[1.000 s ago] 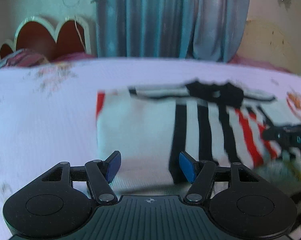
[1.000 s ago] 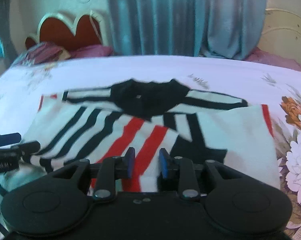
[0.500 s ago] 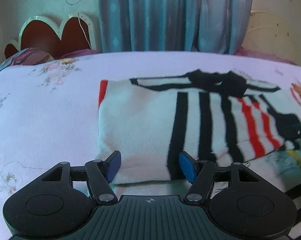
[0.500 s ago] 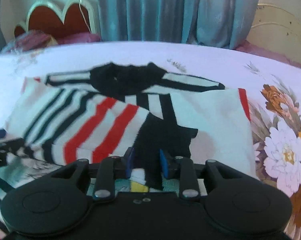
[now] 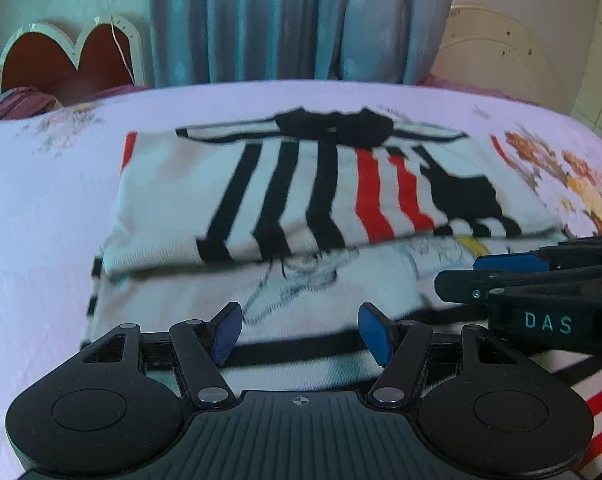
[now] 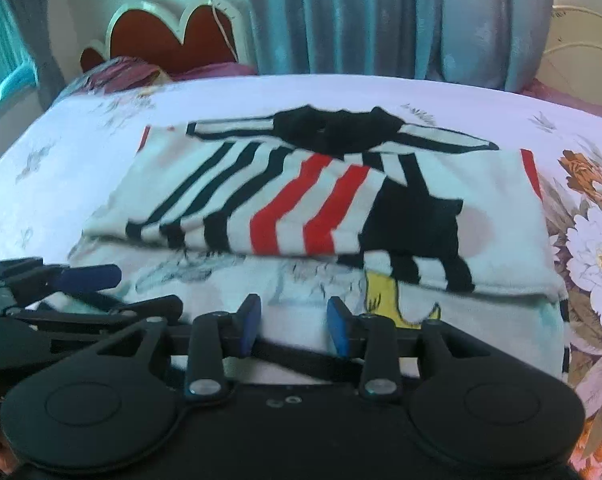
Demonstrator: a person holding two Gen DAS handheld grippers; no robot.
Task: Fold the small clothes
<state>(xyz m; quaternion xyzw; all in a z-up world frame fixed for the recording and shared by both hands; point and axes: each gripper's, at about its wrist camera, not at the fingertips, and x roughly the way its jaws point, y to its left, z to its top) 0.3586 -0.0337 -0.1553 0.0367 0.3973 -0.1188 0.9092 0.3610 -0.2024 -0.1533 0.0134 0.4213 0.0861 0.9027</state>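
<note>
A white shirt (image 5: 321,192) with black and red stripes lies flat on the bed (image 5: 41,220), collar at the far side. Its upper half shows both sleeves laid across the chest. Its near half (image 6: 321,280) carries a faint drawing with a yellow patch. My left gripper (image 5: 299,332) hovers open over the shirt's near part, with nothing between its blue pads. My right gripper (image 6: 293,324) is just to its right, jaws opening, only the cloth lying below them. Each gripper shows in the other's view: the right gripper (image 5: 501,270) and the left gripper (image 6: 89,280).
The pale sheet has a big flower print (image 6: 593,248) at the right side. A red headboard (image 5: 61,60) with a white scalloped rim and a pillow (image 6: 121,72) stand at the far left. Blue-grey curtains (image 5: 281,20) hang behind the bed.
Both grippers have drawn back toward the shirt's near edge, so more of the lower shirt shows. The right gripper's jaws have widened. The striped sleeve lies flat across the chest.
</note>
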